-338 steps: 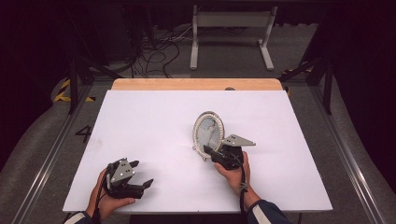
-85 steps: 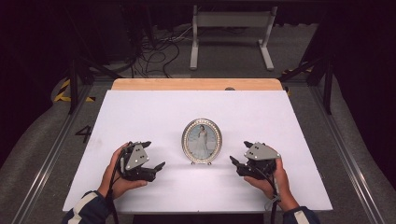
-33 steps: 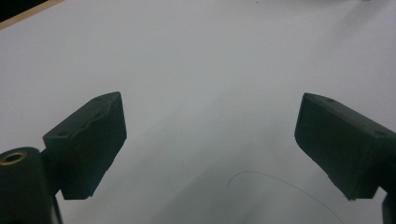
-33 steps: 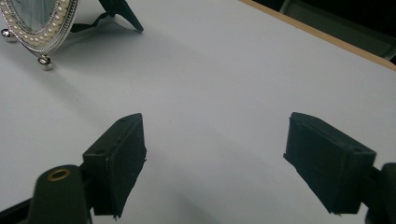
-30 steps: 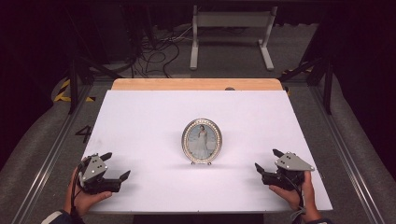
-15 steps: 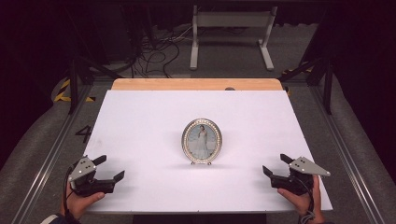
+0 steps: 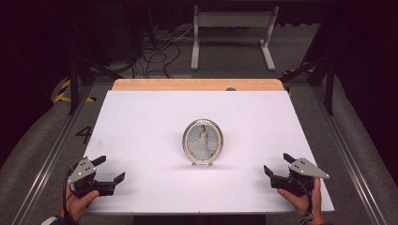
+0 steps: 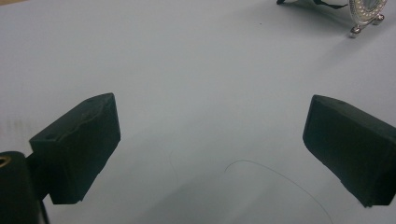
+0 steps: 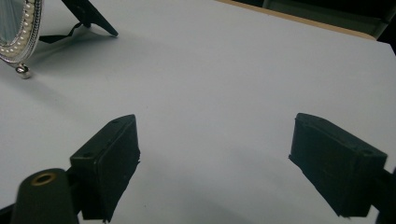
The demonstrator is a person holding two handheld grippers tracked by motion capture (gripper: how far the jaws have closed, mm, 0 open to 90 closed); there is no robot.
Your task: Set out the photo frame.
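Between both open tools (image 7: 109, 169) (image 7: 277, 165), frame (image 7: 202, 142) stands clear.

You can't make out who is pictured in the oval photo frame (image 7: 202, 142); the figure is too small. In the left gripper view the top edge cuts the frame down to its lower rim and feet, and in the right gripper view the left edge leaves you only a sliver of beaded rim and the back stand (image 9: 91, 16) behind it.
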